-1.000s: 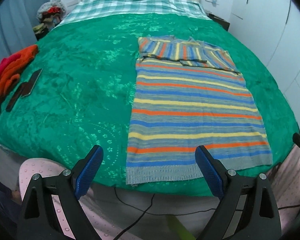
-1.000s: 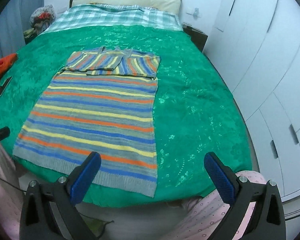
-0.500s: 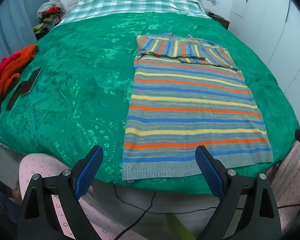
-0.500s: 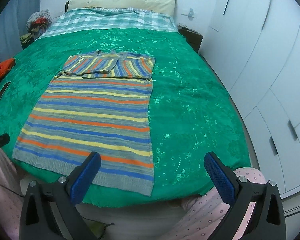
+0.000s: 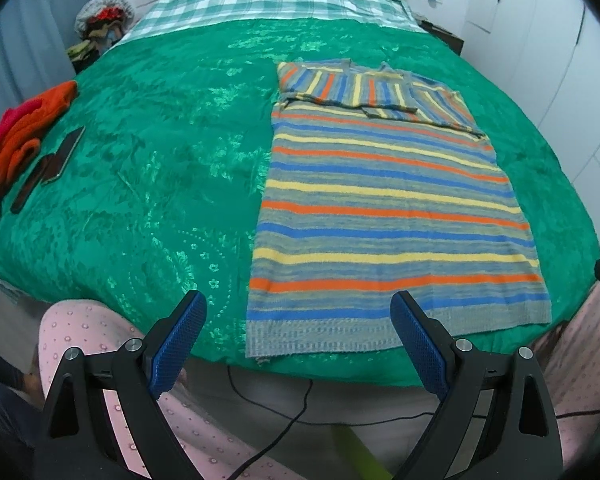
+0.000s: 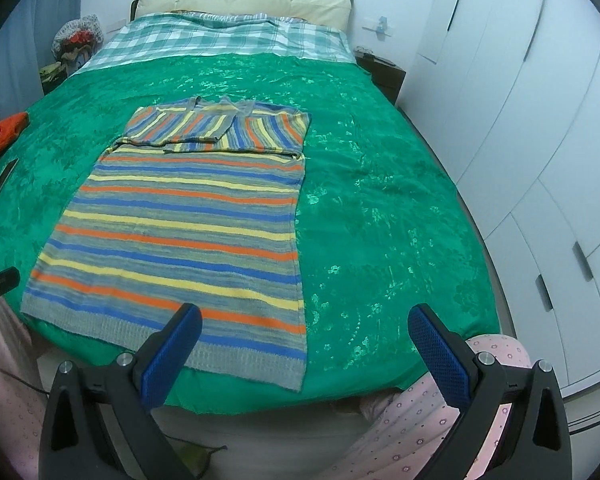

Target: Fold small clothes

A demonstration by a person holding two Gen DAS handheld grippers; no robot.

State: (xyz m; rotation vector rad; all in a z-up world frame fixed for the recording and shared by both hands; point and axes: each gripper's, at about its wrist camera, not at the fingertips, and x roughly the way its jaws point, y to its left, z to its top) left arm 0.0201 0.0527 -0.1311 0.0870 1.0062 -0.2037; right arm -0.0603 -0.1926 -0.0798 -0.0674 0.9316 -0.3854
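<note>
A striped knit sweater in grey, blue, orange and yellow lies flat on the green bedspread, both sleeves folded across its top. Its hem lies at the near edge of the bed. It also shows in the right wrist view. My left gripper is open and empty, hovering just before the hem's left part. My right gripper is open and empty, hovering just before the hem's right corner. Neither touches the sweater.
Orange and red clothes, a dark phone and a dark strip lie on the bed's left side. A cable runs on the floor below. White wardrobe doors stand at the right. My pink-clad legs are at the bed's edge.
Both grippers have drawn slightly back and up from the bed, so the sweater sits a little farther off. Both stay open.
</note>
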